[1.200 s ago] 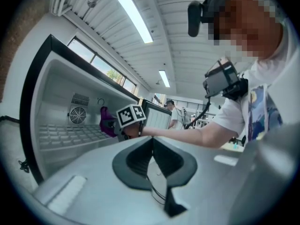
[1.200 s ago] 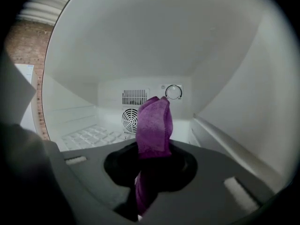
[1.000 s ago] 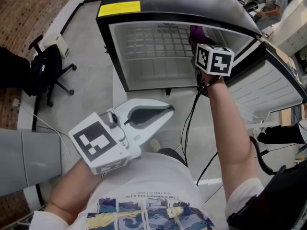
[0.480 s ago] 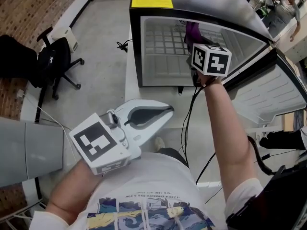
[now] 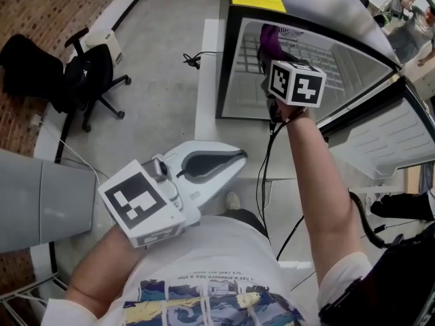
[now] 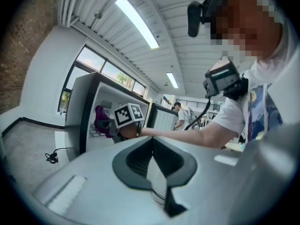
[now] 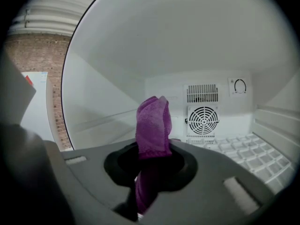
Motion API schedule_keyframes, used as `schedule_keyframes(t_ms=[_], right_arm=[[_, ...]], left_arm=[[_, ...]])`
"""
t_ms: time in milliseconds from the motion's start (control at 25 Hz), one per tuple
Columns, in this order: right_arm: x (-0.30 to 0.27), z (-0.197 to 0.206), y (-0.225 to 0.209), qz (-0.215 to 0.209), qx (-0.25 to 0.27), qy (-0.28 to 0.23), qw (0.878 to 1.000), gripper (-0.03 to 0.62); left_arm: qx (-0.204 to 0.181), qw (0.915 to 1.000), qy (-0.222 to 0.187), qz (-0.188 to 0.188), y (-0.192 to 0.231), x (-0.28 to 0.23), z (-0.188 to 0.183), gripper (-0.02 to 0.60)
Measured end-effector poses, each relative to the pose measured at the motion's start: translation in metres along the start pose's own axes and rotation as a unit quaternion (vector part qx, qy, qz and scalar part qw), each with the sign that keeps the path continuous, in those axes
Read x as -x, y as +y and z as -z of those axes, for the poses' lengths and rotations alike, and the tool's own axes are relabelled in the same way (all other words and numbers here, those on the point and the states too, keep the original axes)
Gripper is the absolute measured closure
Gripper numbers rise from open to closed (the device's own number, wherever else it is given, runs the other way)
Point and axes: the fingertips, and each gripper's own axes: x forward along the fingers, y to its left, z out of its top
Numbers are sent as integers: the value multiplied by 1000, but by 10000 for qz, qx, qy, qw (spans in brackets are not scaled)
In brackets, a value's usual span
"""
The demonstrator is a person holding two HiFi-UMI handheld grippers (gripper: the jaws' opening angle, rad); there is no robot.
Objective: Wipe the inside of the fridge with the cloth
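The right hand-held gripper [image 7: 152, 156] is clenched on a folded purple microfibre cloth [image 7: 153, 121], which stands up out of its 2 jaws. It is held at the mouth of a small black-framed fridge with a white interior [image 5: 226, 60], whose door [image 5: 384, 138] hangs open to the right. In the right gripper view the cloth's upper end rises in front of the fridge's left and rear walls. It seems clear of both, though that view does not settle whether it touches. On the rear wall sit a round white fan grille [image 7: 204, 120] and a small control dial [image 7: 240, 86], and a white wire shelf [image 7: 248, 156] lies below them to the right. The left hand-held gripper [image 5: 239, 156] is held low near the person's torso, well apart from the fridge, its 2 jaws closed together with nothing between them. A black office chair [image 5: 88, 80] stands on the grey floor [image 5: 156, 66] left of the fridge, and a dark cable [image 5: 194, 60] lies between them.
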Motion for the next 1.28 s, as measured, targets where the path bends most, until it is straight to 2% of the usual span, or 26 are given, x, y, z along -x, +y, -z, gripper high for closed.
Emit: schedule_keyframes(t_ms=[320,600,840,1040,1280], right_arm=[[-7,-2,36,-231,-212,-99,9995,540],[-4,-2,54,-601,-832,-216,9945,540],[10,-1,69,-941,-1090,-257,9893,540],[37,0,75,-1126,-1100,-349,9869,540],[81,31,56,-844,-1037,-302,9906,540]], left_arm=[[44,9999,42,-154,4,28,6,575],[45,9999,19,-135,3,40,8,575],[69,9999,79,-128,-6,46,9,575],[-8,9999,61,96,-24,43,12,575],[49,9984,164,536,-52,28,20,575]])
